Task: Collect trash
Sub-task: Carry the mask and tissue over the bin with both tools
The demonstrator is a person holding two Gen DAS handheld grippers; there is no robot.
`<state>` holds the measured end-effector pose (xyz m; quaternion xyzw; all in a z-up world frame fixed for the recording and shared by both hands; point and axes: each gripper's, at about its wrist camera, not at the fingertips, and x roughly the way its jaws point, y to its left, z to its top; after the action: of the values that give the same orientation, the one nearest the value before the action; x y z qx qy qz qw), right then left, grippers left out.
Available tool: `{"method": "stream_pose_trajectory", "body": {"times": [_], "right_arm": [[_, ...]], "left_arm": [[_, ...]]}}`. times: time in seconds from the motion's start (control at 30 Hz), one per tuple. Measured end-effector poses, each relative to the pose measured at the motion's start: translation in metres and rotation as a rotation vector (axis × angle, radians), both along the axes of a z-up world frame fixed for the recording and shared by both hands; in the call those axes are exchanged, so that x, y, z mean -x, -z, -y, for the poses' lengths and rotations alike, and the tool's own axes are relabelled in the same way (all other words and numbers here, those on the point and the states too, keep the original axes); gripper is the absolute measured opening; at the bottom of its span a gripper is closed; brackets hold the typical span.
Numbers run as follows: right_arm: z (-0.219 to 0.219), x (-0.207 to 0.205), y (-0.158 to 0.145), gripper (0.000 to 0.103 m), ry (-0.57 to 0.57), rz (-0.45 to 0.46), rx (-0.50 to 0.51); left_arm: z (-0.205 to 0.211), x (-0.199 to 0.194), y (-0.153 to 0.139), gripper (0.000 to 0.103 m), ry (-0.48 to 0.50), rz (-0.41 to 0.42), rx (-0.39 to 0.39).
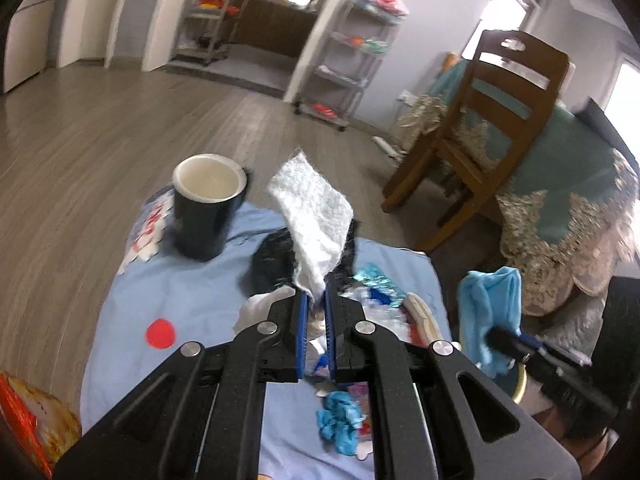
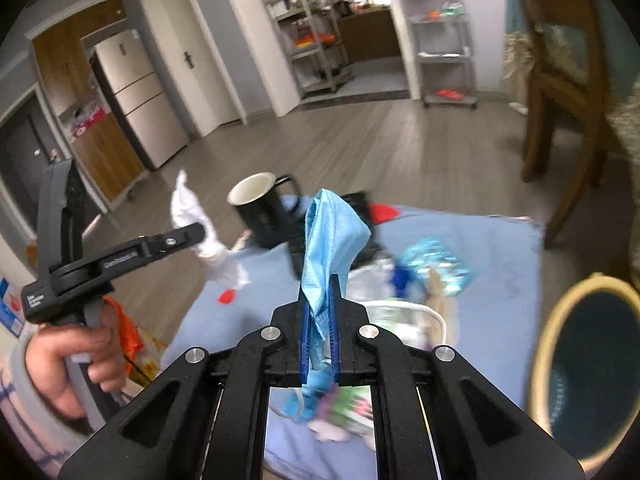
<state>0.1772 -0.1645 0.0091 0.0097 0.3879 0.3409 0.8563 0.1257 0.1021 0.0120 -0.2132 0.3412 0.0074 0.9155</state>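
My left gripper [image 1: 316, 300] is shut on a white crumpled tissue [image 1: 312, 212] and holds it up above a low table with a light blue cloth [image 1: 192, 280]. My right gripper [image 2: 320, 292] is shut on a light blue wipe [image 2: 332, 236], also lifted above the table. In the left wrist view the blue wipe [image 1: 488, 300] hangs at the right. In the right wrist view the white tissue [image 2: 192, 216] hangs from the left gripper [image 2: 200, 234] at the left. A bin with a yellowish rim [image 2: 540, 344] stands at the lower right. Loose scraps [image 1: 340, 420] lie on the cloth.
A black mug [image 1: 208, 204] stands at the table's far left. A black bag [image 1: 272, 260] and a shiny blue wrapper [image 2: 432, 264] lie mid-table, a red dot [image 1: 160, 332] at the left. A wooden chair [image 1: 492, 128] and a draped table [image 1: 580, 184] stand to the right.
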Motion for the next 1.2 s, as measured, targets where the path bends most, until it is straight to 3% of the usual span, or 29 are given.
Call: {"method": "stream_pose_trajectory", "body": {"times": [0.3, 0.53, 0.97, 1.1, 1.2], "right_arm": [[0.103, 0.000, -0.019, 0.009, 0.200, 0.044, -0.011], [0.165, 0.005, -0.004, 0.009, 0.355, 0.032, -0.019], [0.249, -0.008, 0.036, 0.009, 0.671, -0.102, -0.022], [0.272, -0.009, 0.050, 0.009, 0.738, -0.165, -0.068], [0.271, -0.012, 0.052, 0.009, 0.753, -0.158, -0.045]], "left_arm": [[0.057, -0.013, -0.038, 0.006, 0.187, 0.073, -0.001], [0.130, -0.035, -0.043, 0.006, 0.362, 0.063, 0.025], [0.321, -0.100, 0.017, 0.006, 0.701, -0.075, 0.007], [0.352, -0.111, 0.036, 0.006, 0.764, -0.105, 0.000], [0.371, -0.124, 0.053, 0.006, 0.793, -0.150, -0.005]]}}
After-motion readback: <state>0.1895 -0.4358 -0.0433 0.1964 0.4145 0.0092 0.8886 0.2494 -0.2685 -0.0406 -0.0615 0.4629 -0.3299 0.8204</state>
